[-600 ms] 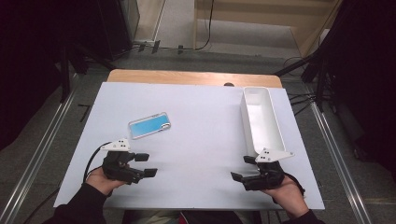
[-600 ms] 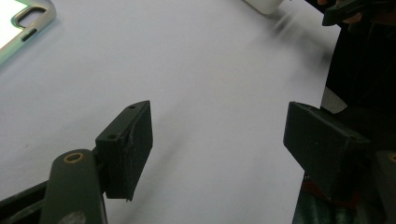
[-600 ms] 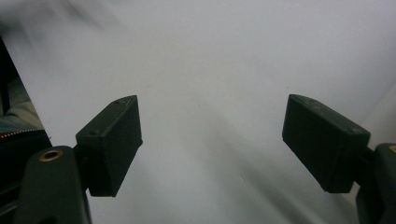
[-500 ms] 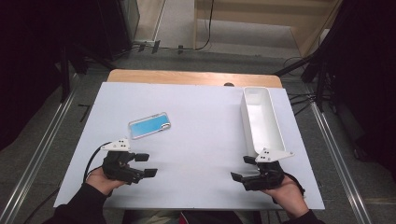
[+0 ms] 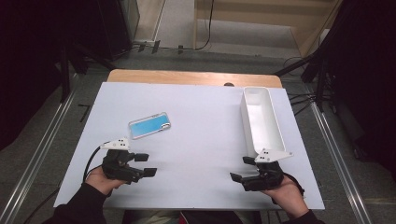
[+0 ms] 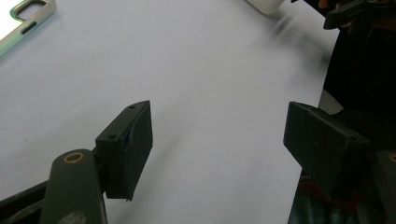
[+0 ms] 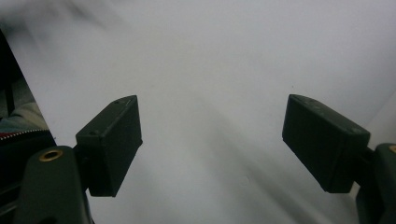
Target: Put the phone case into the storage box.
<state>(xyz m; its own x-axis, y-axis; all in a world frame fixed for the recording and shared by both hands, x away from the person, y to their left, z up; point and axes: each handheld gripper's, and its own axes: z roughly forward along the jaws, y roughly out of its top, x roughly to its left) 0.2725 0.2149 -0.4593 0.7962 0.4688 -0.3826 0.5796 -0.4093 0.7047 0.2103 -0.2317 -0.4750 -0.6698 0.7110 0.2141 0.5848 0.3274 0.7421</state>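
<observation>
1. White sheeting covers the bench (image 5: 205,140), and the high view lays the whole work out on it. The phone case (image 5: 148,125), blue with a pale rim, lies flat at about ten o'clock from the bench's middle, well apart from the long white tray (image 5: 275,135), which stands along the edge at three o'clock. The left hand-held gripper (image 5: 145,164) rests low at seven o'clock, just below the case; the right hand-held gripper (image 5: 242,169) sits at five o'clock, near the tray's near end. Both point inward toward each other, jaws spread with nothing between them. I judge this a ready stance: the left is the closer one to fetch the case, and the tray looks like the likely place for it.

2. Black jaws rise in the left gripper view, standing wide apart over bare white surface, so the left hand-held gripper (image 6: 217,149) holds nothing. The case's rim and camera cut-out (image 6: 25,21) show at eleven o'clock, a detail the high view is too coarse to give. The tray's rounded corner (image 6: 266,4) sits at one o'clock, with the other hand's gripper (image 6: 350,11) beyond it.

3. Grey-white surface lies under the right gripper view, where the right hand-held gripper (image 7: 210,140) is likewise spread and empty. A sliver of the person's clothing (image 7: 21,123) at nine o'clock shows past the bench edge, placing this gripper close to the near side.
</observation>
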